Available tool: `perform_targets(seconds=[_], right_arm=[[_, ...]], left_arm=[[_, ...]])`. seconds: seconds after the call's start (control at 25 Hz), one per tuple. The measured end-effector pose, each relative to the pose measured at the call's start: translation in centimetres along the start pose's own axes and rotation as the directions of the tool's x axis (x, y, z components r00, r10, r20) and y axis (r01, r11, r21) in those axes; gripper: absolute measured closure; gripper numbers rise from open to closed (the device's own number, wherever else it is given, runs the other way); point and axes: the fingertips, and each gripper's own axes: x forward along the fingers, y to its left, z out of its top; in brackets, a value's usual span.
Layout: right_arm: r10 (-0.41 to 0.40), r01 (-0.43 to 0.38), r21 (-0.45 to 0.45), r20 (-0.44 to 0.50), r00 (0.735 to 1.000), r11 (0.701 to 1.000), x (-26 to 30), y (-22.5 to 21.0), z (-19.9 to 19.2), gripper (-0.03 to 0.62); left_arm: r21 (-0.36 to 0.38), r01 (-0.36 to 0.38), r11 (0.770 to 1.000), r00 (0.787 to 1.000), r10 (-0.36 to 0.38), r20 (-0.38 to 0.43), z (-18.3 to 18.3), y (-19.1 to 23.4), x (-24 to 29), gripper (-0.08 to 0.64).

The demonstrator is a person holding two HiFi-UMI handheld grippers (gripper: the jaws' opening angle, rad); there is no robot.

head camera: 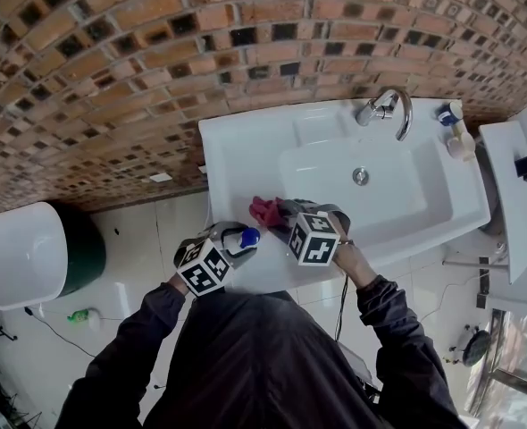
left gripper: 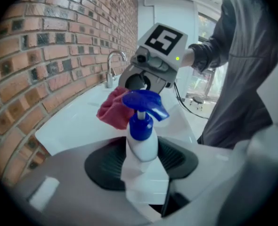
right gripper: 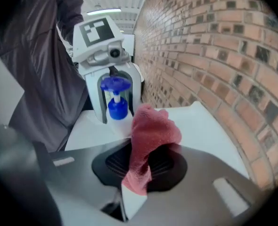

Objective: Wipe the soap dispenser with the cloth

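Observation:
My left gripper (head camera: 242, 242) is shut on the soap dispenser (left gripper: 142, 134), a white bottle with a blue pump head (head camera: 249, 236), and holds it upright over the sink's front left rim. My right gripper (head camera: 280, 213) is shut on a red cloth (head camera: 264, 210), bunched between its jaws. In the right gripper view the cloth (right gripper: 150, 140) stands up from the jaws, just in front of the dispenser (right gripper: 115, 100). In the left gripper view the cloth (left gripper: 116, 109) hangs right behind the pump head; I cannot tell whether they touch.
A white sink (head camera: 246, 159) stands against a brick wall (head camera: 112, 79), with a chrome tap (head camera: 390, 107) at its back. A second bottle (head camera: 455, 132) sits at the basin's right edge. A white tub (head camera: 18, 253) stands on the floor at left, a white unit (head camera: 514, 195) at right.

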Motion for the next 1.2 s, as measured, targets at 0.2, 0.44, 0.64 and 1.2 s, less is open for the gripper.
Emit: perform_targets(seconds=[0.2, 0.44, 0.64, 1.2], right_arm=[[0.066, -0.073, -0.195, -0.041, 0.997, 0.978, -0.4, 2.1, 0.6, 0.526], [0.115, -0.124, -0.202, -0.056, 0.992, 0.972, -1.3, 4.4, 0.2, 0.526], [0.149, -0.149, -0.116, -0.002, 0.989, 0.982, -1.8, 6.6, 0.4, 0.526], [-0.02, -0.153, 0.493, 0.327, 0.945, 0.856, -3.7, 3.9, 0.7, 0.526]], left_arm=[[0.073, -0.012, 0.997, 0.998, 0.017, -0.061, -0.7, -0.2, -0.1, 0.345], [0.104, -0.035, 0.994, 0.992, 0.047, -0.12, -1.4, 0.2, 0.0, 0.327], [0.118, -0.074, 0.99, 0.983, 0.092, -0.16, -1.8, 1.0, -0.2, 0.301], [-0.061, -0.167, 0.984, 0.982, 0.161, -0.095, -1.9, 2.4, -1.6, 0.411]])
